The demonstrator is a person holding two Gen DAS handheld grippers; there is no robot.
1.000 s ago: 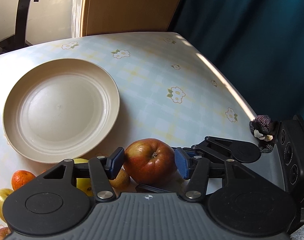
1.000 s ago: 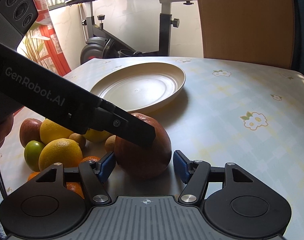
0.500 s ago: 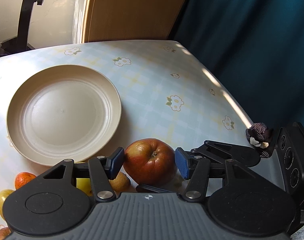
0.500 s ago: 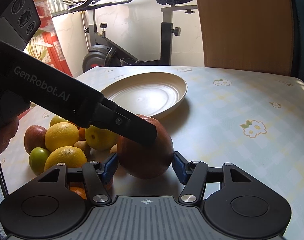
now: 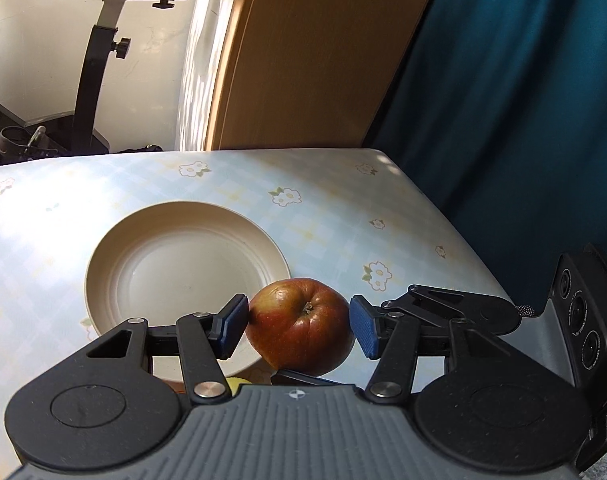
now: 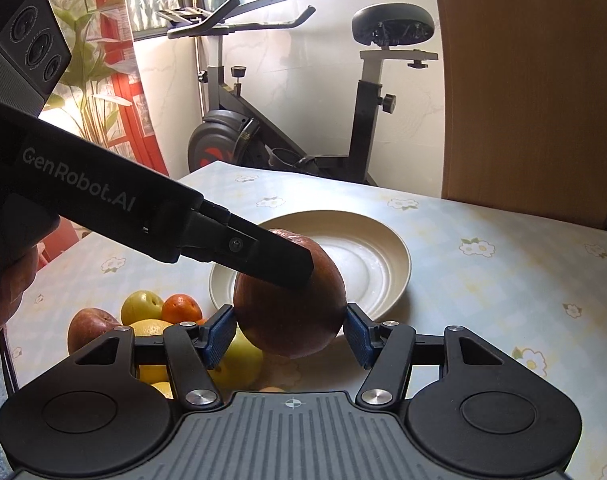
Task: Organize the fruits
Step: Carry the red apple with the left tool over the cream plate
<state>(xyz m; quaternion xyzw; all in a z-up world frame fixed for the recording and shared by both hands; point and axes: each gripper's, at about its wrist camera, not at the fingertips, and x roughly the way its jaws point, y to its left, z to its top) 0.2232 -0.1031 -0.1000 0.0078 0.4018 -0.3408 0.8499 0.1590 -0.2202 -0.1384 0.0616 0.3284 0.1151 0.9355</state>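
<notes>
Since the earlier frame both grippers have lifted the red apple [image 5: 303,326] off the table [image 5: 343,208]; the fruit pile [image 6: 151,320] now lies below. Left gripper [image 5: 299,326] and right gripper [image 6: 290,330] each clamp the apple at half width, pads pressing on opposite flanks. It hangs just before the empty plate [image 5: 115,256], over the near rim. Best practice, by judgement: carry level, lower to the plate's centre, then release one gripper at a time.

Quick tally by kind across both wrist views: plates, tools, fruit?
Plate: 1
Tools: 2, the left tool and the right tool
Red apple, gripped between both: 1
Loose fruit in the pile: at least 5, partly hidden
Total: at least 9
</notes>
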